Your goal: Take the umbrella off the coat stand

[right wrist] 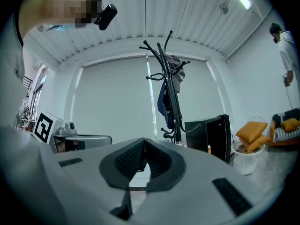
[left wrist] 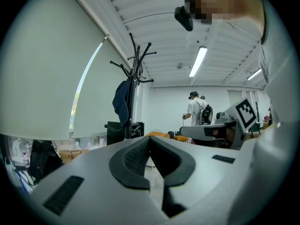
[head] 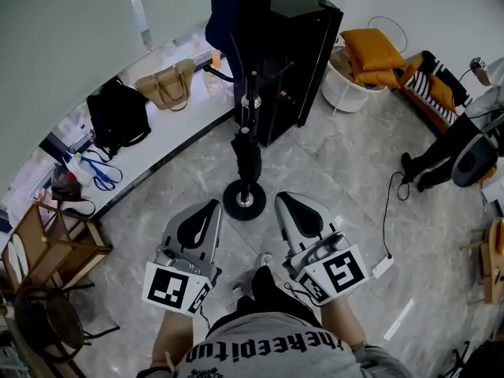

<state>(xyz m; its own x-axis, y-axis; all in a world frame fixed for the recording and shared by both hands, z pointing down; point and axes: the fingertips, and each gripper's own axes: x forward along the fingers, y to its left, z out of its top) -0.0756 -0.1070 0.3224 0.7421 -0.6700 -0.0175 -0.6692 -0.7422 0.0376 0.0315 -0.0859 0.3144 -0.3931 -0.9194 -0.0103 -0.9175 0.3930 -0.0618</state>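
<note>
The black coat stand (head: pixel 250 93) rises from a round base (head: pixel 243 200) on the marble floor straight ahead of me. A dark folded umbrella (head: pixel 246 156) hangs low along its pole. A dark blue garment (head: pixel 226 14) hangs from the upper hooks, and shows again in the left gripper view (left wrist: pixel 122 102) and the right gripper view (right wrist: pixel 163 102). My left gripper (head: pixel 209 209) and right gripper (head: pixel 282 201) are held side by side just short of the base. Both are shut with nothing between the pads, and neither touches the stand.
A black cabinet (head: pixel 299 50) stands right behind the stand. A white basket with orange cushions (head: pixel 356 73) is at its right. A ledge on the left holds a black bag (head: pixel 118 115) and a tan handbag (head: pixel 167 85). A wooden chair (head: pixel 49 246) stands at the near left, and a cable with a socket strip (head: pixel 383 266) lies on the floor at the right. A person (left wrist: pixel 194 109) stands far off.
</note>
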